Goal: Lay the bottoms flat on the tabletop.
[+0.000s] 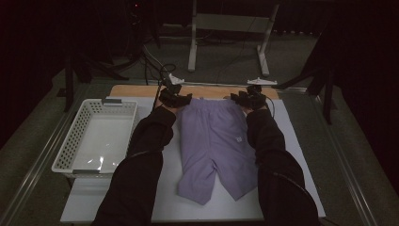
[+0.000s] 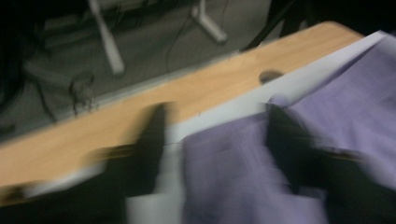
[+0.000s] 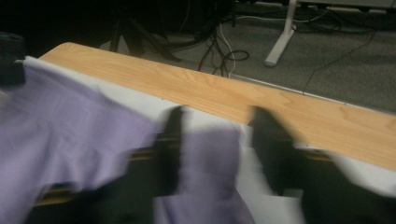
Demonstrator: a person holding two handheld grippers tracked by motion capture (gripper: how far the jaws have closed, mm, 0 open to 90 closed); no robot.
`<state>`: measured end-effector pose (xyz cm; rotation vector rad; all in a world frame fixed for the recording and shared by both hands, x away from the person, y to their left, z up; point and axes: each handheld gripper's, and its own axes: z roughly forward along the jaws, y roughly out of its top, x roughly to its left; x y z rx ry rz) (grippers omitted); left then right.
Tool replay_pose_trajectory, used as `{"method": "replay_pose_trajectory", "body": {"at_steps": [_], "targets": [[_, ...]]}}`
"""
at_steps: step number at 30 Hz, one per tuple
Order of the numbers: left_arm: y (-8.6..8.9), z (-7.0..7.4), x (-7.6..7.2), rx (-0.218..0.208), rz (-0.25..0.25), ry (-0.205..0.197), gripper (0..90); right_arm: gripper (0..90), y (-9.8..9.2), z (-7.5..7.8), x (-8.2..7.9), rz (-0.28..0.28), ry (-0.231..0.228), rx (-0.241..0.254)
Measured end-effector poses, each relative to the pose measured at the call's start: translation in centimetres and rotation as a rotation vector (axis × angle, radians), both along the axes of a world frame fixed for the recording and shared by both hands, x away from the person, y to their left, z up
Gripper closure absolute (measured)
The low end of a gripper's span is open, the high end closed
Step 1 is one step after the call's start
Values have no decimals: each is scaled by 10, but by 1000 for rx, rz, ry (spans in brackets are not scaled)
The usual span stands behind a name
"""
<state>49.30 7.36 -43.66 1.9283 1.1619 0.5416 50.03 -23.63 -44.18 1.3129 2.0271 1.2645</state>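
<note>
Work in hand: we read this as laying out or folding the purple shorts [image 1: 214,141] on the bench [image 1: 207,91].
Shorts, place: flat on the white sheet [image 1: 291,155] that covers most of the bench, waistband at the far edge, both legs pointing toward the person.
Left gripper [image 1: 175,99]: at the waistband's left corner; in the left gripper view its jaws stand apart with purple cloth lying between them, not pinched. We call it open.
Right gripper [image 1: 248,100]: at the waistband's right corner; the right gripper view shows the jaws spread, a fold of cloth between them, pads not pressing. Open too.
Blur: both gripper views are smeared, so fine contact at the pads is hard to judge.
Basket [image 1: 80,141]: white, empty, just left of the sheet, apart from the shorts.
Done so far (our judgement): the shorts are spread and roughly smoothed, with the waistband square to the bench's far wooden strip.
Left to do (our judgement): no fold is made yet; the legs are unfolded and slightly rumpled at the hems, and nothing lies in the basket.
</note>
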Motion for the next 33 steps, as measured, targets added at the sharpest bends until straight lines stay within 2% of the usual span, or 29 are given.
{"method": "replay_pose_trajectory", "body": {"at_steps": [1,3,4,7,9,12,15,18,20,22,25,29,33], "targets": [[1,0,-3,-12,-12,-8,240,328,-1,-1,-2,0,-6,0],[3,-1,-7,-49,-40,4,147,190,-2,-4,-4,17,8,17],[4,-2,-9,-62,-56,12,144,148,-3,-5,-6,39,12,26],[3,-3,-18,-60,-100,20,77,133,-6,-6,-13,75,34,61],[5,-4,-23,-78,-118,25,59,120,-6,-5,-19,104,17,64],[8,-4,-31,-89,-138,30,49,113,-5,-5,-28,133,2,52],[10,-6,-40,-92,-161,38,47,114,-2,-4,-39,162,-24,16],[12,-5,-51,-91,-184,39,46,118,-2,-1,-49,183,-44,16],[14,-4,-59,-99,-193,35,46,129,-4,1,-57,194,-52,37],[15,-2,-65,-89,-205,30,46,135,-4,2,-64,203,-60,54],[16,1,-75,-74,-232,19,46,135,-6,3,-76,220,-69,34],[18,4,-88,-75,-257,10,44,135,-8,5,-93,247,-82,-1],[21,3,-102,-89,-279,1,43,135,-11,10,-111,270,-108,5]]}}
